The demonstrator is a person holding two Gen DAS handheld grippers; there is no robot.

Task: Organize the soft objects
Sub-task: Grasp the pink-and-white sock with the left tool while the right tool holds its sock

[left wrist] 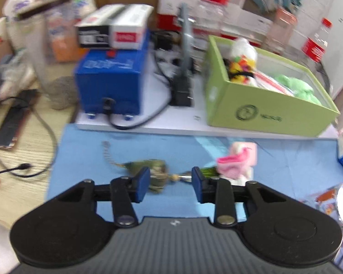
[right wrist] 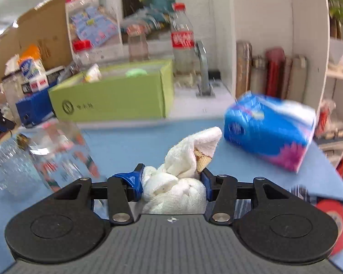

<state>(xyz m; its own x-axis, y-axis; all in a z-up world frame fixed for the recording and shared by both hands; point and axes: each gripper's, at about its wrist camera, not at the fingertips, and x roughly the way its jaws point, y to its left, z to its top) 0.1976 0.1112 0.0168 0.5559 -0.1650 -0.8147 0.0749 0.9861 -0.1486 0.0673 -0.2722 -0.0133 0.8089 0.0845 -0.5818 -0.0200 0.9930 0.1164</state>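
Green box is sitting beyond the blue mat, soft items inside. Right gripper is clamping a white towel. Left gripper is hanging part-open, nothing gripped, above a green charm beside a pink pouch.

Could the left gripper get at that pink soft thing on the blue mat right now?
Probably yes. The pink soft toy lies in the open on the blue mat, just beyond the left gripper and to its right. Its fingers stand apart with only a green tasselled trinket lying under them.
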